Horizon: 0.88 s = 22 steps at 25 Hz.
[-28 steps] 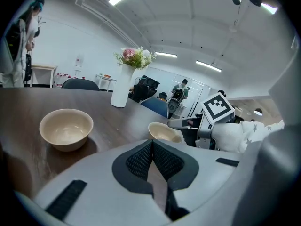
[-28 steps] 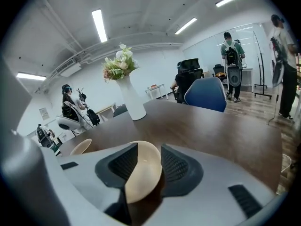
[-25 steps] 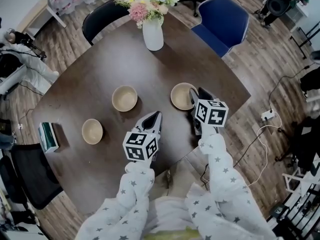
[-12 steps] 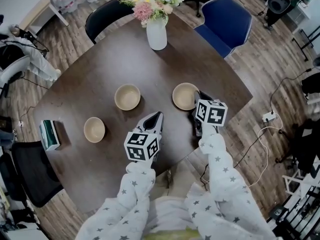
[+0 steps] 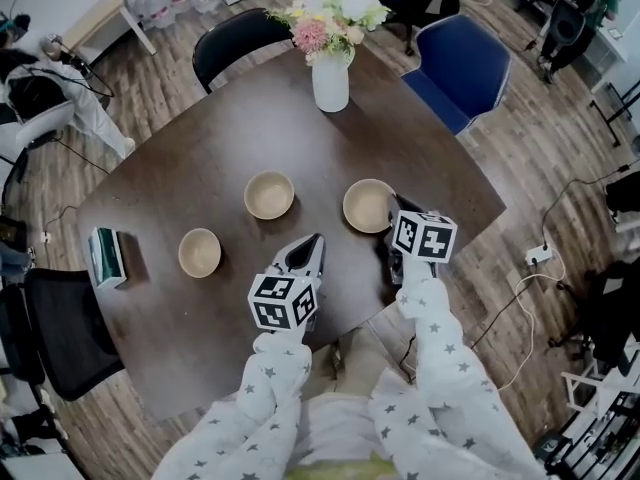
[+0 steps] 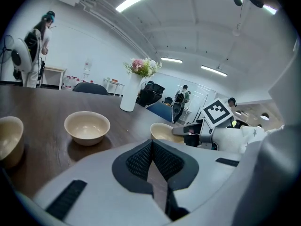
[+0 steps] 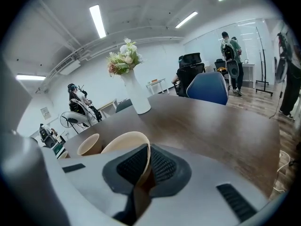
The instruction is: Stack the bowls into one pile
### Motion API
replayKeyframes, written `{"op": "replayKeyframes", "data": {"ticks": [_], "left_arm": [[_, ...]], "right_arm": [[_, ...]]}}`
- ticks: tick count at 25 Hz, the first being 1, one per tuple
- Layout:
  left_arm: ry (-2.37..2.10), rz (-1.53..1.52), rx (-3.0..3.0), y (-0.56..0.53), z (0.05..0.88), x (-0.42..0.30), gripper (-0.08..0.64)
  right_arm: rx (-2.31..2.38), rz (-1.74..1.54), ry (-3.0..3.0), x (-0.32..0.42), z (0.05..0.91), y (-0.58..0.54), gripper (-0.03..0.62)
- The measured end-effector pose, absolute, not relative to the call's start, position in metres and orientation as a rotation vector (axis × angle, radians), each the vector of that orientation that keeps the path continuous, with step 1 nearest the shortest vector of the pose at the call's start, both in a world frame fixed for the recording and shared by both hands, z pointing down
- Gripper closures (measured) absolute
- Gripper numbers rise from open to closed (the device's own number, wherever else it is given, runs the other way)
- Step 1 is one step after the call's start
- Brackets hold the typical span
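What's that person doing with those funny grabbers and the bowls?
A person is gathering bowls on the table. The right gripper has just been closing and now pinches the rim of the right bowl. The left gripper is shut and empty. The middle bowl and left bowl sit apart, nothing stacked yet.

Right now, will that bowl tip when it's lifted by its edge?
Probably tilts: the right gripper, jaws just closed, pinches only one rim of the bowl. It looks thin-walled, so likely light and stiff.
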<state>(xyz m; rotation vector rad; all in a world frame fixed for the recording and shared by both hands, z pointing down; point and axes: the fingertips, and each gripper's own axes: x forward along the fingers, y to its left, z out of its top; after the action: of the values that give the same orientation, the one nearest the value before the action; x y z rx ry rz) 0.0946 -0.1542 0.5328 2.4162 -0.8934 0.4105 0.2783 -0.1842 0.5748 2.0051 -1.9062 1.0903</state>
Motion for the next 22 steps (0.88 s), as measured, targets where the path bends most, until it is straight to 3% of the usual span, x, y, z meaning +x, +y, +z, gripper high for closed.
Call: {"op": "replayKeyframes", "data": {"ticks": [22], "left_arm": [[-1.207,0.235,2.346,-0.135,0.496,0.017,0.534]], "right_arm": [[1.77,1.044,-2.255,0.186,0.519,-0.203,0.56]]}}
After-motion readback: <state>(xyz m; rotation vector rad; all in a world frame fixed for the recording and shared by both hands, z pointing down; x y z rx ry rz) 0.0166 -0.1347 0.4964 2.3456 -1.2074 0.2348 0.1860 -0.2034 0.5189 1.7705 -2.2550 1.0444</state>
